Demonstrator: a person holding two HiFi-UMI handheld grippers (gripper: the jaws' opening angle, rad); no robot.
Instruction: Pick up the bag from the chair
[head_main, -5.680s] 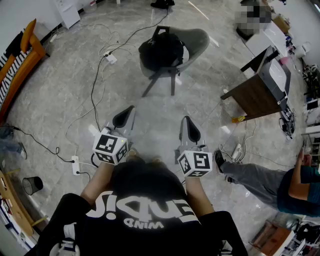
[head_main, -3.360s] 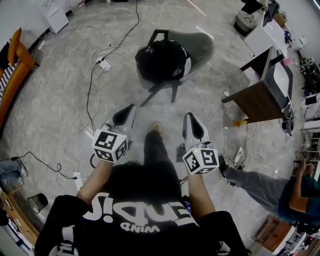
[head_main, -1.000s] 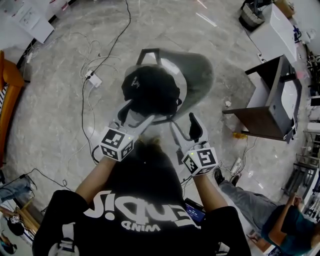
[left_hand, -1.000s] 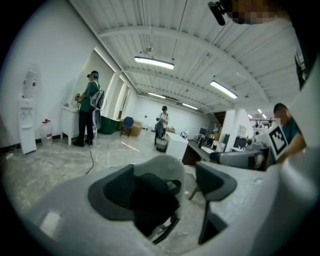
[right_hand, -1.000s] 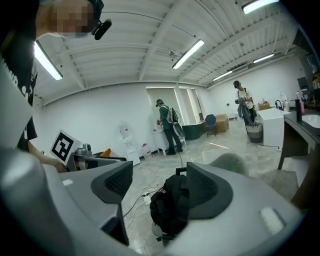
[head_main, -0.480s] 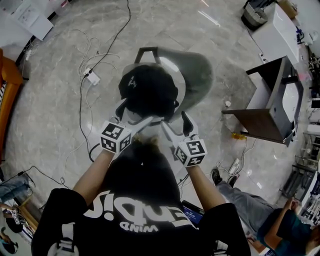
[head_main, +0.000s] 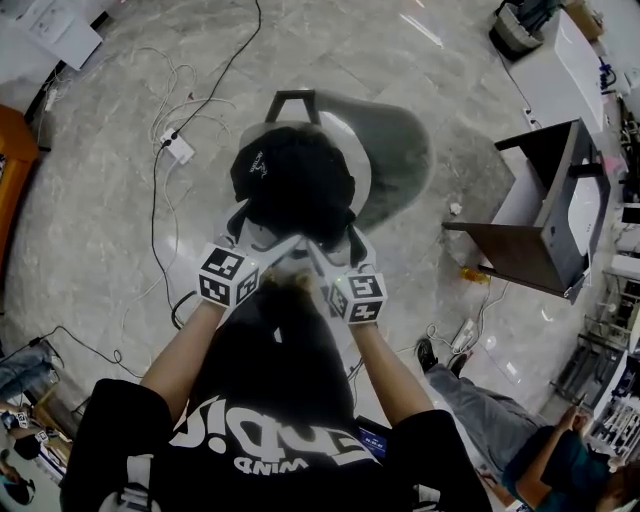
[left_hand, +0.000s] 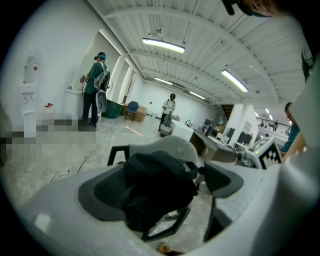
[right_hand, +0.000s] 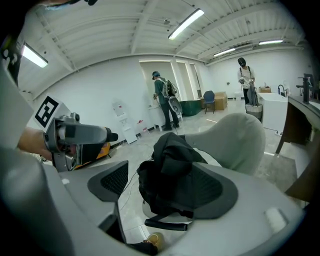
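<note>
One bag (head_main: 290, 180), one chair (head_main: 400, 150); left tool (head_main: 266, 226), right tool (head_main: 334, 241), both agape

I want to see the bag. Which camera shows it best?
The head view: almost the whole black bag sits on the chair, seen from above. Both gripper views show it closer, partly hidden behind their open jaws.

The person wears a black T-shirt (head_main: 262, 395) with short sleeves, big white letters (head_main: 270, 440) across the chest and small white marks near both shoulders. The left gripper (head_main: 262, 235) and the right gripper (head_main: 335, 247) are of white plastic, each with dark grey, finely textured pads (left_hand: 107, 192) inside and a cube (head_main: 228, 277) bearing black-and-white square markers at the back
</note>
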